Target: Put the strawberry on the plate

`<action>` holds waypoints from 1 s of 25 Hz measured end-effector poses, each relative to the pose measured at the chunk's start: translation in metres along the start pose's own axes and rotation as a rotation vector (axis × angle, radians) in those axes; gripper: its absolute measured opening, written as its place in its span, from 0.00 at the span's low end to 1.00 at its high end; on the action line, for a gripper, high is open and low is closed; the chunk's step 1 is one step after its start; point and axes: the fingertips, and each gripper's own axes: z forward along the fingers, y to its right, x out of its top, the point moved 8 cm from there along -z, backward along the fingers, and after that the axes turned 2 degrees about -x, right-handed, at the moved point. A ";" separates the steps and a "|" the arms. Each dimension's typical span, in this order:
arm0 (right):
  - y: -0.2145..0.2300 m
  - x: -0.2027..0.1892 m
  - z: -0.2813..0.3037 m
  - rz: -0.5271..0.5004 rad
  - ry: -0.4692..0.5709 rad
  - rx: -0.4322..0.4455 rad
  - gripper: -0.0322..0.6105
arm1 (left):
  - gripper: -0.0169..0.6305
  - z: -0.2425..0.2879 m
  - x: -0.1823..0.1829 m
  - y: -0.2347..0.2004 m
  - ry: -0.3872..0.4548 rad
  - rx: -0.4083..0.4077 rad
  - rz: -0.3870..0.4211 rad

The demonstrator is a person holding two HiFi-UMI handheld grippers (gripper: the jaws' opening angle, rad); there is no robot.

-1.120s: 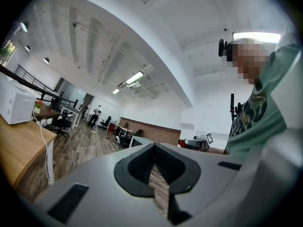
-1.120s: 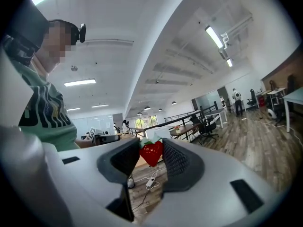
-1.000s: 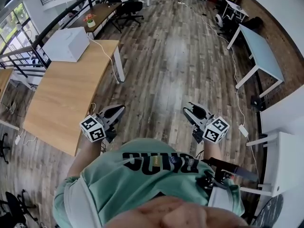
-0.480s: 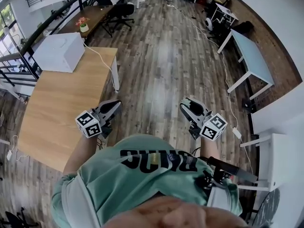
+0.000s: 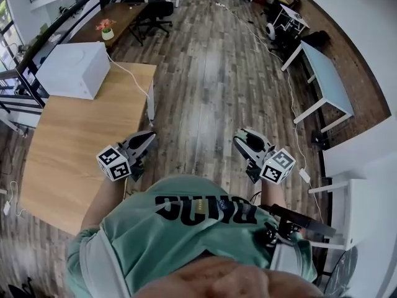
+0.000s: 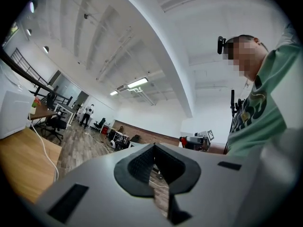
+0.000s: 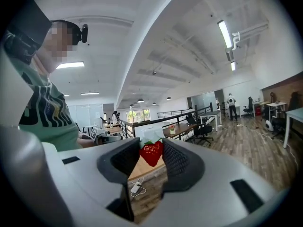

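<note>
Strawberry is pinched right at the tips of the right gripper, whose jaws are clamped on either side of it. It's held up in the air in front of the person's chest, over the wooden floor. So the pickup looks done, but I'd say the task is only about halfway: no view shows a plate, so it has to be found and reached before anything gets set down. The left gripper has its jaws pressed together on nothing and hangs next to the other one, a bit apart. Count-wise it's one strawberry, two grippers and zero plates in sight. There's also one wooden counter off to the left with a single white box on it.
</note>
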 end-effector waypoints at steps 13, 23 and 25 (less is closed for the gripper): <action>0.161 0.009 0.072 0.020 0.010 0.202 0.29 | 0.03 0.097 0.000 -0.063 0.014 0.171 0.037; 0.313 0.012 0.112 0.051 0.006 0.404 0.29 | 0.03 0.203 -0.013 -0.075 0.079 0.377 0.019; 0.325 0.005 0.125 0.077 -0.011 0.445 0.29 | 0.03 0.209 -0.011 -0.071 0.051 0.418 0.045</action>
